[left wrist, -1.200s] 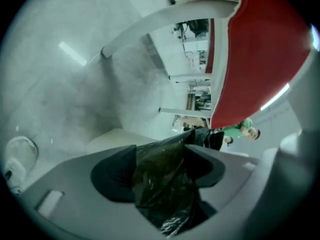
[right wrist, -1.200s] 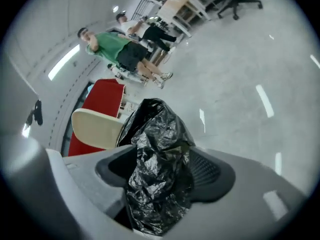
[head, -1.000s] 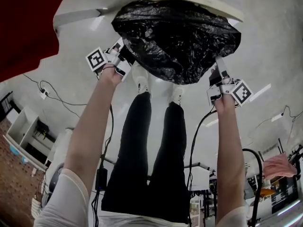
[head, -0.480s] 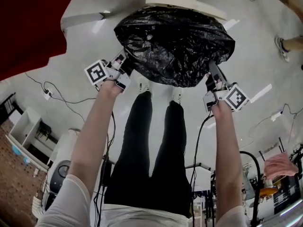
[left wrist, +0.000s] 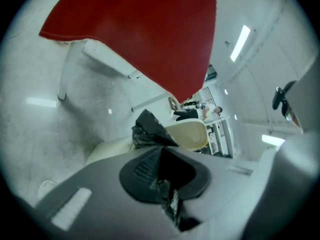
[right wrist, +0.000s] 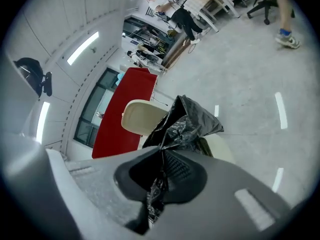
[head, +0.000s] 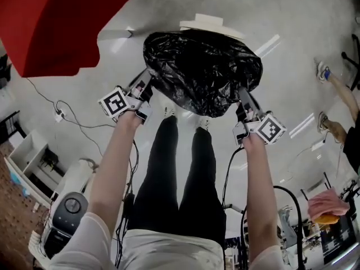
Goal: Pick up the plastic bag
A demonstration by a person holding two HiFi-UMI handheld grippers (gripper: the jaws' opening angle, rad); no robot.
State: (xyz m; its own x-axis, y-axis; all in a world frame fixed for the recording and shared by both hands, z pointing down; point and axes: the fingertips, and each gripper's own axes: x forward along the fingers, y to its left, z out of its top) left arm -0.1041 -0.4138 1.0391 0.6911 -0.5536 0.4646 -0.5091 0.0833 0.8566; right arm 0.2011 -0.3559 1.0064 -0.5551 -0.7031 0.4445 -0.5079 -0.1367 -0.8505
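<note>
floor (head: 292,16): grey polished concrete, streaky light reflections all over, loose cables (head: 73,122) trailing across the left side
room: big open workshop sort of place, with a red panel (head: 56,21) top left, a white shelf unit (head: 31,162) low left and a pink cloth (head: 325,202) low right
cream seat (head: 209,22): just behind the bag, mostly covered by it
containers: really only the plastic bag (head: 202,69); totally opaque, so no clue what's inside; shelf contents too small to make out
bag look: black, glossy, super crinkly, puffed out and rounded, edges bunched into peaks at both sides
bag spot: slung between the two tools, out in front of the legs in black trousers (head: 180,184)
left tool (head: 145,86): clamped tight on a pinch of the bag's left edge, film squashed between the pads
right tool (head: 243,97): same deal, pinched closed on the right edge, a strip of film poking through
</note>
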